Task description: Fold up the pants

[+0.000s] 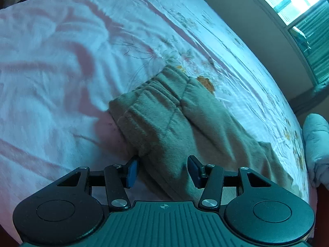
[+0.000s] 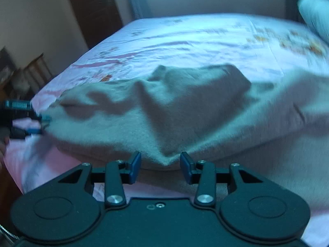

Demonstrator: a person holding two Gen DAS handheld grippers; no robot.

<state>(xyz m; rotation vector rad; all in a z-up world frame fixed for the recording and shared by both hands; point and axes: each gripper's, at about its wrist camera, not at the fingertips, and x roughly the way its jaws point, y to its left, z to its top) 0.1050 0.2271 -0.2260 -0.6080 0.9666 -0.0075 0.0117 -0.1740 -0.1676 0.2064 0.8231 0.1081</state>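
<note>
On the left side, the left gripper (image 1: 163, 170) hovers low over the bed (image 1: 61, 61), near its near edge. Its two blue pads stand well apart, with the near fold of the pants (image 1: 168, 119) lying between them, but they do not press on the cloth, so it holds nothing. From this view the elastic waistband (image 1: 156, 88) points away from the camera toward the middle of the bed, and the legs run back toward the near right corner.

The pants are grey-beige and look like thick fleece. I judge them soft and limp, light enough for one gripper, not slippery and not fragile. They will sag and bunch if they are lifted from one point only, so two holds on the same edge are better. The gathered waistband is the firmest part to pinch; a doubled edge or a hem also gives the pads more to bite.

On the right side, the right gripper (image 2: 160, 167) is at the near edge of the bed (image 2: 185, 33) too. Its fingers are open, and a raised peak of the pants (image 2: 164, 111) sits just in front of the gap, not clamped. The left gripper (image 2: 41, 121) shows at the left edge of this view, touching the cloth. This picture is blurred, so finer details I cannot tell.
</note>
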